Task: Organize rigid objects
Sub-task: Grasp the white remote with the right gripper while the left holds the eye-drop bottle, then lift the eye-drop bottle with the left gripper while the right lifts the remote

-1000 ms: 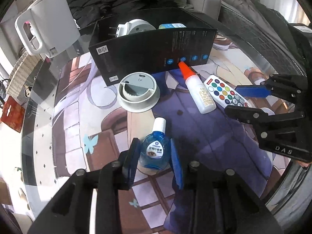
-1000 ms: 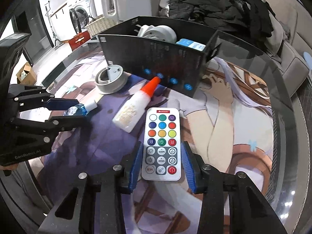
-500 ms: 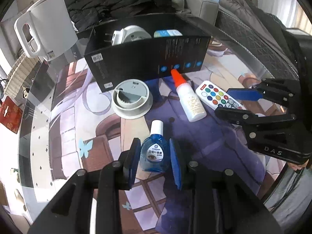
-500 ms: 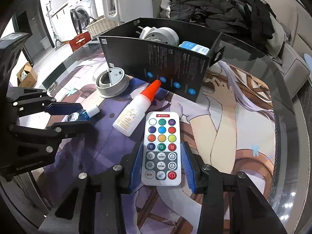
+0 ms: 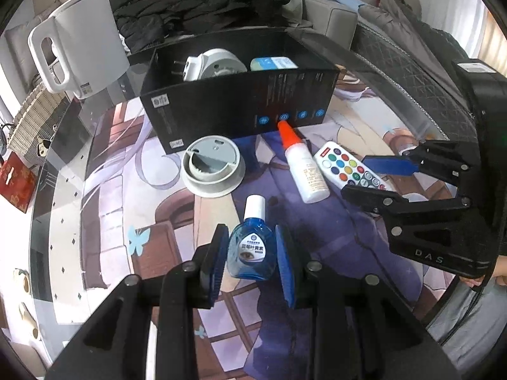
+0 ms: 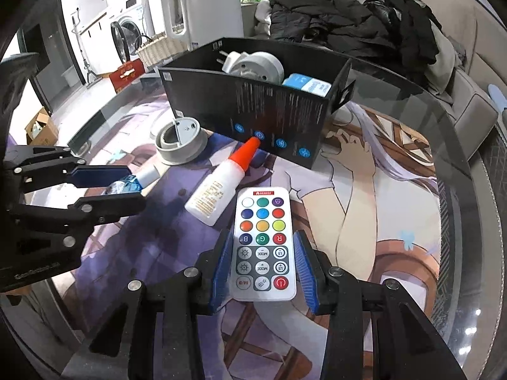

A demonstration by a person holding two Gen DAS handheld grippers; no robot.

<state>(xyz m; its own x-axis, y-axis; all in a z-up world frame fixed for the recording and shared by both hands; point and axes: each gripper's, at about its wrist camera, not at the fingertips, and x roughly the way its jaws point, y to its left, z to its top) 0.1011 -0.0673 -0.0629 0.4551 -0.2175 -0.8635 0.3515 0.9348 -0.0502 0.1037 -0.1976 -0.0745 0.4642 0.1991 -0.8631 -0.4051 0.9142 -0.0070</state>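
The main risk, as I judge it, is the small blue bottle (image 5: 252, 250) squirting out of the pads, since its sides are rounded and slick; the flat remote (image 6: 262, 247) could tip if pinched off-centre. The left gripper (image 5: 252, 255) brackets the bottle, pads at its sides, though firm contact is unclear. The right gripper (image 6: 263, 269) is spread around the remote, small gaps showing (both things lie on the surface (image 6: 396, 190), short of the black box (image 6: 253, 107)).

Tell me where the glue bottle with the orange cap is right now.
The glue bottle lies flat on the mat between the grey round lid and the remote control, its cap against the black box.
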